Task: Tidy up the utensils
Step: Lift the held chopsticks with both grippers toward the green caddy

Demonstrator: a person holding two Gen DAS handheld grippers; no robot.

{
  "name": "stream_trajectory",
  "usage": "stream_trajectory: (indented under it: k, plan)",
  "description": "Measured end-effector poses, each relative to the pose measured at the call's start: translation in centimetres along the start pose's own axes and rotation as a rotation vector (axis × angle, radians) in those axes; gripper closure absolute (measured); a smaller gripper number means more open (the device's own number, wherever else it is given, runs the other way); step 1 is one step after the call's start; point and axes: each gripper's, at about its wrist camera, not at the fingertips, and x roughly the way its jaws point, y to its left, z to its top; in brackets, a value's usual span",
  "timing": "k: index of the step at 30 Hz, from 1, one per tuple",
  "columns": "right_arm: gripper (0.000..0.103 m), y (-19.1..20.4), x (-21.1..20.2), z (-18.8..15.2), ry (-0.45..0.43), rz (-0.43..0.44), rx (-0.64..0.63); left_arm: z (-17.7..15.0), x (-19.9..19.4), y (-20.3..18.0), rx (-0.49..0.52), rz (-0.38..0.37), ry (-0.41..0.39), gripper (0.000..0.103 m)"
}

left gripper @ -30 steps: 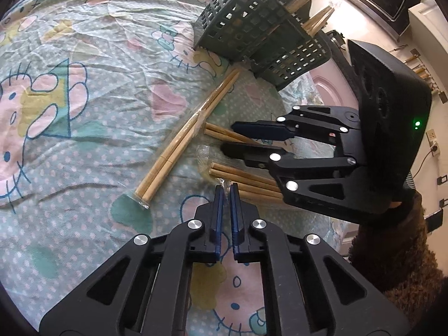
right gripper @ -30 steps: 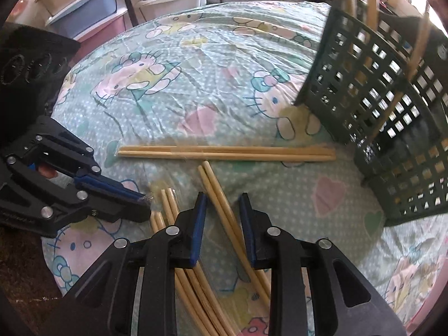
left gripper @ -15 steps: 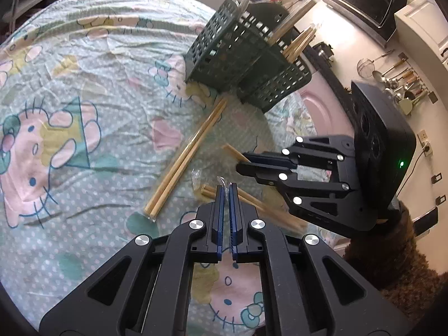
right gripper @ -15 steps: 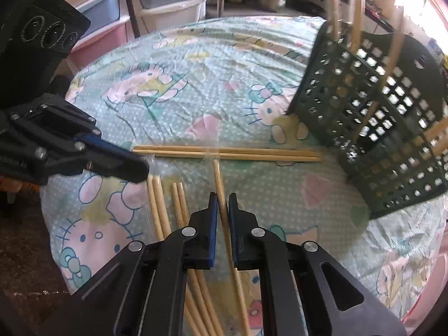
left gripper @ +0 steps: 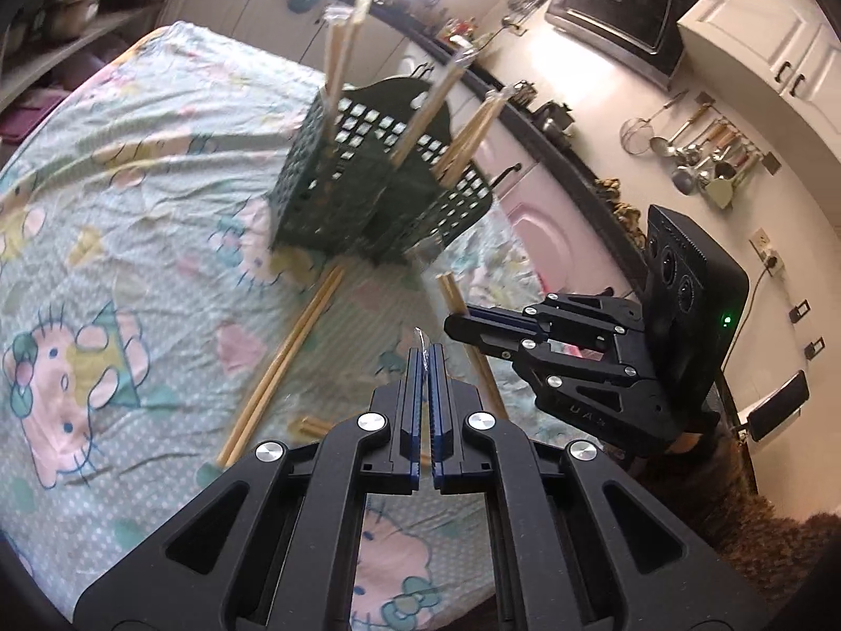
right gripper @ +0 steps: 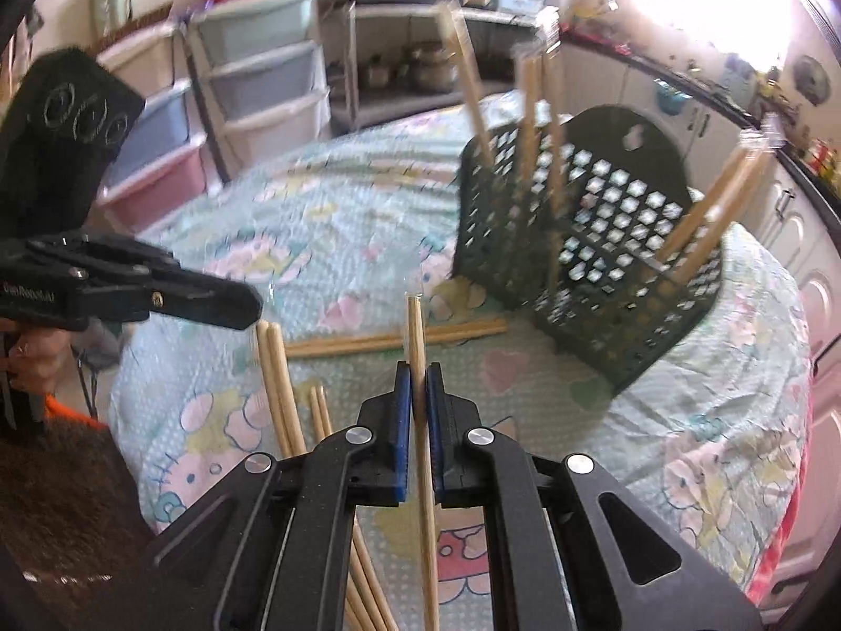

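Note:
My right gripper [right gripper: 418,370] is shut on a pair of wooden chopsticks [right gripper: 420,447] in a clear sleeve, lifted above the cloth; it also shows in the left wrist view [left gripper: 456,325]. My left gripper [left gripper: 424,353] is shut on the edge of a clear plastic wrapper [left gripper: 419,337], also raised; it shows in the right wrist view [right gripper: 247,310]. The dark green slotted utensil basket [right gripper: 604,242] stands on the cloth with several chopsticks upright in it, ahead of both grippers [left gripper: 378,194]. More chopstick pairs [right gripper: 389,342] lie on the cloth [left gripper: 284,368].
The round table is covered with a Hello Kitty cloth [left gripper: 105,242]. Plastic drawer units [right gripper: 252,84] stand behind the table. A kitchen counter with a microwave [left gripper: 615,26] and hanging utensils [left gripper: 699,152] lies beyond the basket.
Both grippers have risen from the cloth. My right gripper closed on a chopstick pair and lifted it. My left gripper closed on the wrapper edge and lifted too.

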Motion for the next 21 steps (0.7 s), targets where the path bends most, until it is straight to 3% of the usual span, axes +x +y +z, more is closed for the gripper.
stream_trajectory:
  k: [10, 21]
  plan:
    - [0.097, -1.9, -5.2, -0.1, -0.172, -0.045, 0.109, 1.9, -0.1, -2.6, 0.040, -0.049, -0.047, 0.103]
    - [0.097, -2.6, -7.6, -0.4, -0.297, -0.111, 0.150, 4.3, -1.1, -4.7, 0.077, -0.098, -0.115, 0.103]
